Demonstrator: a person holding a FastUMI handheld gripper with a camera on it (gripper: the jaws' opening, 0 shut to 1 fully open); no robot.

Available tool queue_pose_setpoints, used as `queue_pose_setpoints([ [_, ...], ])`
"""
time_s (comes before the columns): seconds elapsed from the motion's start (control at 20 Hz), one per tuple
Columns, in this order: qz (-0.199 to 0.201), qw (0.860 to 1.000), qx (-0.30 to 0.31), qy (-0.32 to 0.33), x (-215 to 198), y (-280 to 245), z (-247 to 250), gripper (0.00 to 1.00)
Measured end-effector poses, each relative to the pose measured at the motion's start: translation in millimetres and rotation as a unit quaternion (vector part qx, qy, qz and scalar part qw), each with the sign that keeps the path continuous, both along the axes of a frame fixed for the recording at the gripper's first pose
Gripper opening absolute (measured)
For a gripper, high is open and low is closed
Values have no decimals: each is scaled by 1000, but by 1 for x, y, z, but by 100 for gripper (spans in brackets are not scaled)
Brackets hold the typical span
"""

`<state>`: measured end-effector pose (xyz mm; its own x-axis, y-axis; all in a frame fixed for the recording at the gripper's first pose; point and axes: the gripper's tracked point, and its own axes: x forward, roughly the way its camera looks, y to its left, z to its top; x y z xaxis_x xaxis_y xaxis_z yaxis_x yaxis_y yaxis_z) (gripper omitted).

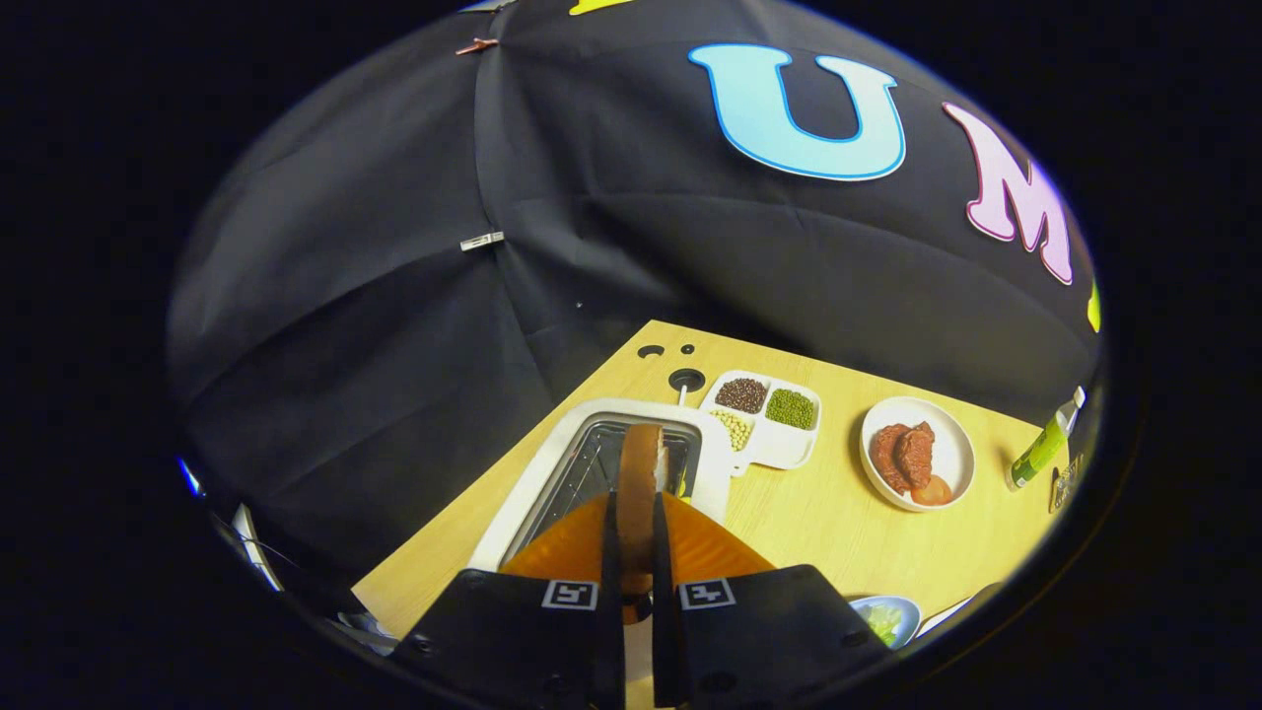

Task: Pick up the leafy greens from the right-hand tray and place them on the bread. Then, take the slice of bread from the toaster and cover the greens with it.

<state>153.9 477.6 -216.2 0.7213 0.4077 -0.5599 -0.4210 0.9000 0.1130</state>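
One slice: bread slice (641, 483), upright on edge, pinched between the jaws, lifted above the toaster slot.
Jaws: gripper (632, 552) closed tight on the bread slice, a finger pressed to each flat face.
Toaster: white toaster (552, 459), straight ahead at 12 o'clock from the fingers, just beyond and below the slice, open slot with wire rack visible.
Divided tray: white tray (779, 449) at 1 o'clock from the fingers, just beside the toaster's right end; dark grains, green beans and pale beans in separate compartments.
Plate: white plate (951, 459) at 2 o'clock, right of the divided tray and apart from it, brown meat pieces on it.
Bottle: green bottle (1040, 449) farther right near the table's edge, tilted.
Leafy greens: greens (880, 621) in a small dish at 3 o'clock, close beside the right finger block, partly hidden.
Table: pale wooden table (838, 542) carrying everything named.
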Motion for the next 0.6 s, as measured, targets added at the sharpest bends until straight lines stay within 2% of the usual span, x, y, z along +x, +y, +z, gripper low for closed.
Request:
queue_pose_setpoints([
  [0.35,3,997,62,-39,-8,-25,76,15],
  [0.6,-12,996,63,-59,-10,-68,94,15],
])
